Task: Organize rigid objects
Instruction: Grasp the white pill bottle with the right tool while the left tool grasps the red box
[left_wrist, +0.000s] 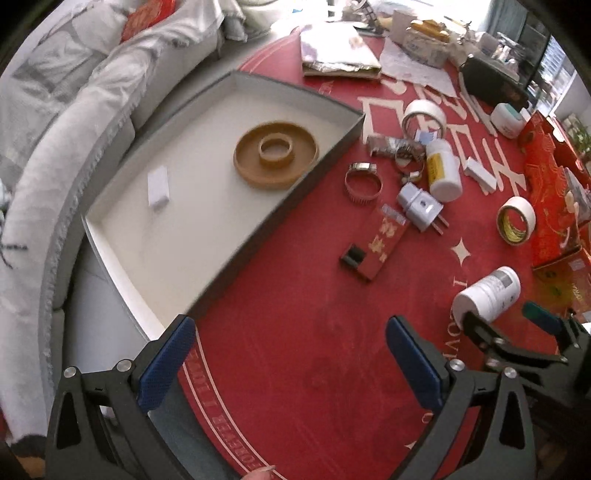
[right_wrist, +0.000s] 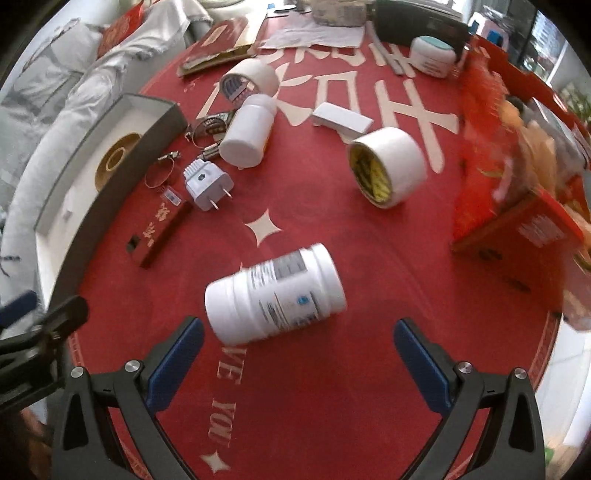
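The left gripper (left_wrist: 290, 354) is hanging over the red tablecloth (left_wrist: 295, 332) with its blue-padded fingers (left_wrist: 168, 363) spread wide apart and nothing between them. It is sitting just beside the near corner of a shallow grey tray (left_wrist: 258, 221), which is holding a brown ring-shaped dish (left_wrist: 276, 155) and a small white block (left_wrist: 158, 186).

The right gripper (right_wrist: 299, 354) is also standing open, its fingers (right_wrist: 177, 360) wide apart, hovering just short of a white pill bottle (right_wrist: 275, 293) that is lying on its side on the cloth. The bottle is not sitting between the pads, and its cap end is pointing toward the left finger.

Farther back on the cloth, a white plug adapter (right_wrist: 207, 182), a red box (right_wrist: 162, 230), a metal hose clamp (right_wrist: 159, 173), a second white bottle (right_wrist: 247, 131) and a roll of tape (right_wrist: 386, 168) are lying scattered, all outside the tray. Another roll of tape (right_wrist: 251, 79) is resting near the far edge, by a small white box (right_wrist: 341, 120).
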